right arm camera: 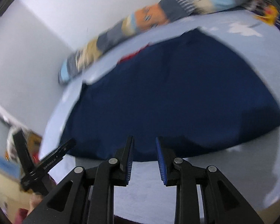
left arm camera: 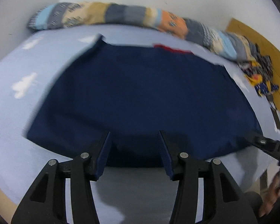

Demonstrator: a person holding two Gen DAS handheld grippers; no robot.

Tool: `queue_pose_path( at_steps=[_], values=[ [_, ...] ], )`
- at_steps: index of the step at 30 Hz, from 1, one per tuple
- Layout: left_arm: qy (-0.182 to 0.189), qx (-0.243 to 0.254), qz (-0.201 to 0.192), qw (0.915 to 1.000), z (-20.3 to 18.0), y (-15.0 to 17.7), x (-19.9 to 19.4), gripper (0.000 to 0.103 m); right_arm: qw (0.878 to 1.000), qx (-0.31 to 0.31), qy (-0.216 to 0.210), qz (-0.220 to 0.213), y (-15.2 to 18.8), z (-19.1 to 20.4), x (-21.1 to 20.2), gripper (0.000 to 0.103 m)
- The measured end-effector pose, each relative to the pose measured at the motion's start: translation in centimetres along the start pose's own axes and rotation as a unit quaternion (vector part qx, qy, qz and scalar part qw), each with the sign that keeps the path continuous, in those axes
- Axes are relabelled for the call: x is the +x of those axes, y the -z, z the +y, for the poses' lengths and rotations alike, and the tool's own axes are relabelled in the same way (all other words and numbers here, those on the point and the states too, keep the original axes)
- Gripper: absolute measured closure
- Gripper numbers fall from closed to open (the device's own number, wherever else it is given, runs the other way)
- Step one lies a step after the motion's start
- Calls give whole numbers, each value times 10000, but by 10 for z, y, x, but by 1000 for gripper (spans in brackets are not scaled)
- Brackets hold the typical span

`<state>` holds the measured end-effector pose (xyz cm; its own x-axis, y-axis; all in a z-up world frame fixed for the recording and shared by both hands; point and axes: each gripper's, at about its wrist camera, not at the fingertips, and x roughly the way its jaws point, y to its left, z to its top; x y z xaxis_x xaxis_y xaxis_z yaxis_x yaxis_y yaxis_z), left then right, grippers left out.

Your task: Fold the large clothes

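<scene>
Left gripper [left arm camera: 134, 136], right gripper [right arm camera: 144, 140]: agape.

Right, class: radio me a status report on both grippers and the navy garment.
Left gripper open, empty. Right gripper open, empty. Navy garment lies flat on the blue sheet, near edge at both grippers. Patchwork blanket bunched along the far wall, off the garment.

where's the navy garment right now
The navy garment lies spread on the light blue sheet, centre of both views, just ahead of both open grippers, with the patchwork blanket behind it.
</scene>
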<state>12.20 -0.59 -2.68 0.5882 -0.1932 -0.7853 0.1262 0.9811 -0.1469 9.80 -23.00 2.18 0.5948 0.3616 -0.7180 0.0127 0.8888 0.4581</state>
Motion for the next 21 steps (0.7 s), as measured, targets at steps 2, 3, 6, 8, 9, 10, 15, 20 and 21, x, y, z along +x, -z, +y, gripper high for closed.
queue_pose_path(
  at_steps=[2,3,6,8,9,10,15,20,21],
  values=[
    [-72,173,87,9998,-12,7,12,43,9988,-159,406,233,6,4,22,80],
    [-179,215,144,9995,-14,8,16,43,9979,-92,536,340,6,1,29,81],
    [-333,255,172,9990,-18,10,19,41,9967,-69,673,445,4,-3,34,81],
    [-403,353,224,9983,-23,12,24,35,9963,13,662,546,2,-8,38,80],
    [-418,409,209,9981,-27,13,26,30,9960,4,684,571,2,-8,39,80],
    [-470,492,189,9975,-31,14,27,29,9955,-57,731,593,3,-6,39,79],
    [-497,541,176,9971,-29,15,28,28,9936,-340,897,594,4,4,41,74],
    [-423,453,44,9981,-27,15,22,28,9963,-337,699,368,5,3,26,69],
    [-419,446,2,9981,-28,16,20,28,9964,-402,690,284,5,5,21,68]
  ],
)
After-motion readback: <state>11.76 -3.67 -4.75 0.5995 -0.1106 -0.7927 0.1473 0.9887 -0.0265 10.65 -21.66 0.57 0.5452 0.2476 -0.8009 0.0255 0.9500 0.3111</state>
